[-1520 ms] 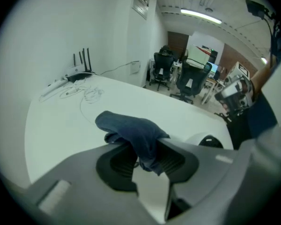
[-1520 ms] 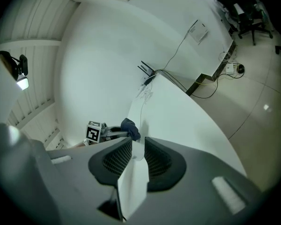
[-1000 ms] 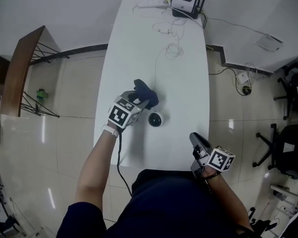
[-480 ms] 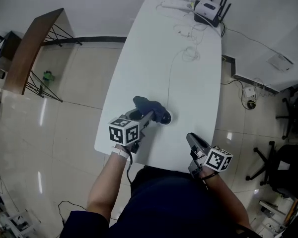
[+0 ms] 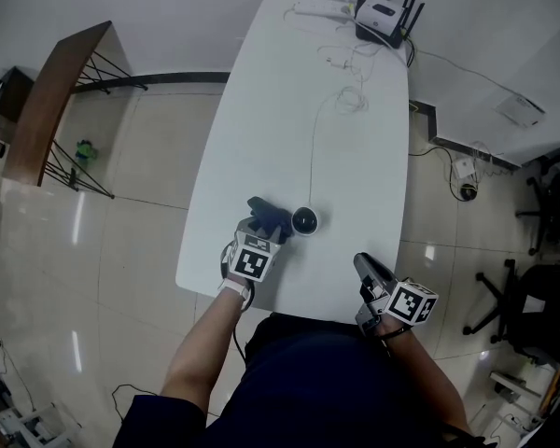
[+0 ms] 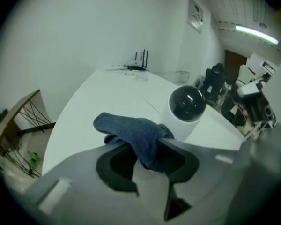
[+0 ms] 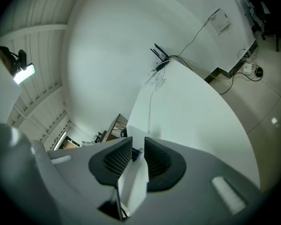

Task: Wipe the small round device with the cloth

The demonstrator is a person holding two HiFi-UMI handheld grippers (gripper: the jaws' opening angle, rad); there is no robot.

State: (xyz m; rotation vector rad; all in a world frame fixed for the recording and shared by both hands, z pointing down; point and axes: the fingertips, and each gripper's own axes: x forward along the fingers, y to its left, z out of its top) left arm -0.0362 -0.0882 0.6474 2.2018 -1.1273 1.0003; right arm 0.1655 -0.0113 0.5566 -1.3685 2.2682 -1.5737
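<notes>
Nearest to the person, the right hand-held gripper [image 5: 364, 264] hangs over the near right edge of the white surface [image 5: 289, 110]. Its jaws stand only a narrow gap apart with nothing between them, and it is well apart from the work. A little farther in, the left hand-held gripper [image 6: 147, 149] points steeply down at the surface, and its jaws are closed on a fold of the dark blue cloth [image 6: 131, 132]. The rest of the cloth bunches out ahead of the tips and to their left. The small round device [image 6: 186, 108], a white body with a black dome on top, stands upright on the surface just beyond the left jaws and to their right. In the left gripper view the cloth's right edge seems to touch its white side, but I cannot tell this surely. The dome is not covered. I judge that the wiping stroke must go forward and to the right, and the left hand is clearly the nearer one for it. From the device a thin white cable [image 5: 313, 147] runs away along the surface to a router [image 5: 378, 17] with black antennas at the far end.
</notes>
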